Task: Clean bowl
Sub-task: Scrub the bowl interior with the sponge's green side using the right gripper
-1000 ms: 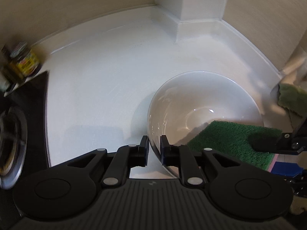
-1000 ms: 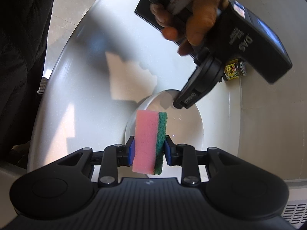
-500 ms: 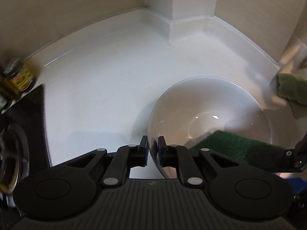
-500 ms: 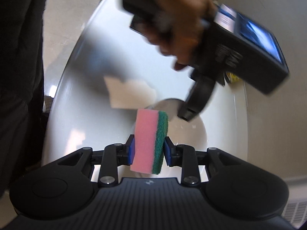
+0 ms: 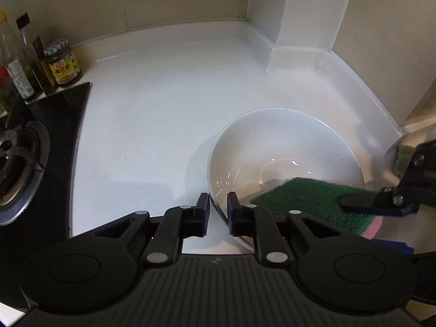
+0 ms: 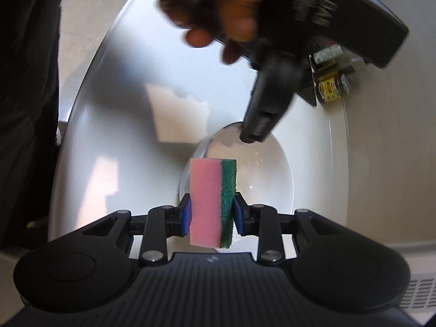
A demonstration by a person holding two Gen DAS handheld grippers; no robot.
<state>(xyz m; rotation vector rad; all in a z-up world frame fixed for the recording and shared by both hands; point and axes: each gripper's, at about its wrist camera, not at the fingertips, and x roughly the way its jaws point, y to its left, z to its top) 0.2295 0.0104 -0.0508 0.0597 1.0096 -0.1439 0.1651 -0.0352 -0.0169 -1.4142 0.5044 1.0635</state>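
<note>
While the white bowl (image 5: 286,163) sits on the white desk (image 5: 152,125) toward its near right part, its near rim runs between the fingers (image 5: 203,212) of the left gripper (image 5: 218,214). Half a second ago those fingers stood closer together on the rim; they have just been opening, and now a clear gap shows on the left side of the rim, so the hold looks slack rather than pinched. I judge the left hand is re-setting its grip to steady the bowl before scrubbing goes on.

The right gripper (image 6: 211,216) has its fingers clamped on a pink sponge (image 6: 211,204) with a green scouring face. In the left wrist view the green face reaches over the bowl's near right rim and into the hollow, much as it did a second ago. Whether it touches the inner wall I cannot tell.

At the far left of the desk, beside a black hob (image 5: 32,150), stand two bottles (image 5: 24,62) and a jar (image 5: 62,64) with a yellow label; its red and dark characters are too small to read. The left handset's white lettering, seen from the right wrist camera, is blurred beyond reading.
</note>
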